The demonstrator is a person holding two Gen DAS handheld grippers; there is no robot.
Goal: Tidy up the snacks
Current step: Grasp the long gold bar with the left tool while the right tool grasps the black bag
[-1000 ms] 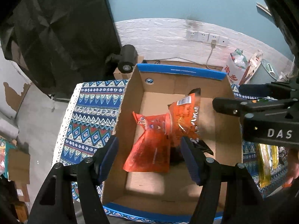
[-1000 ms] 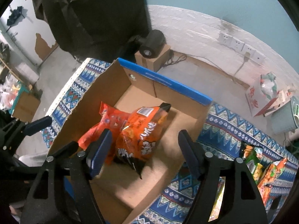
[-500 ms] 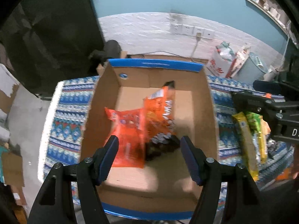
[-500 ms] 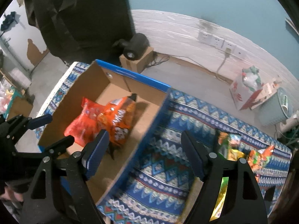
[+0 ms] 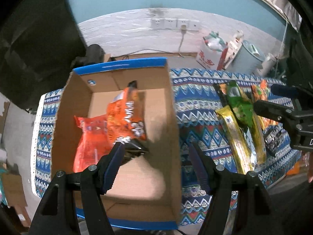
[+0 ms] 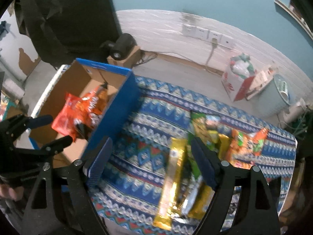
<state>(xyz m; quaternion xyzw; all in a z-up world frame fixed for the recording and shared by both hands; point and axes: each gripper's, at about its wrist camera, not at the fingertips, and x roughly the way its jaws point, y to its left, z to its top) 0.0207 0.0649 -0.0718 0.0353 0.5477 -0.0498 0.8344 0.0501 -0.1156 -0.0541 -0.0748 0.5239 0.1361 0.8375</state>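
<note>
Right wrist view first: the right tool (image 6: 150, 154) has swung off the open brown cardboard box with blue edges (image 6: 115, 105) and now hangs over the blue patterned cloth on the bench (image 6: 144, 137). A second ago that box filled its frame; now it sits off to the tool's left. Its jaws have just been opening and stand spread wide, nothing between them but cloth. Just ahead and to its right lies the loose pile: a long gold foil packet (image 6: 172, 178), a green crinkly snack bag (image 6: 197, 129) and an orange snack bag with green print (image 6: 246, 143) further right.

Over to the left wrist view: the left tool (image 5: 156, 150) hovers above the box, jaws apart at a middling spread, pinching nothing. Below it, inside the box, the two orange-red snack bags (image 5: 117, 125) lie overlapped, in the same spot as a second ago. So, two packets stowed, and the right tool looks to be heading for the next one, probably the gold packet, the nearest.

What each view adds: the left one looks straight down at the box floor, plenty of bare cardboard at the near end. The right one shows the whole pile, and a gloved hand (image 6: 9, 168) holding the left tool.
</note>
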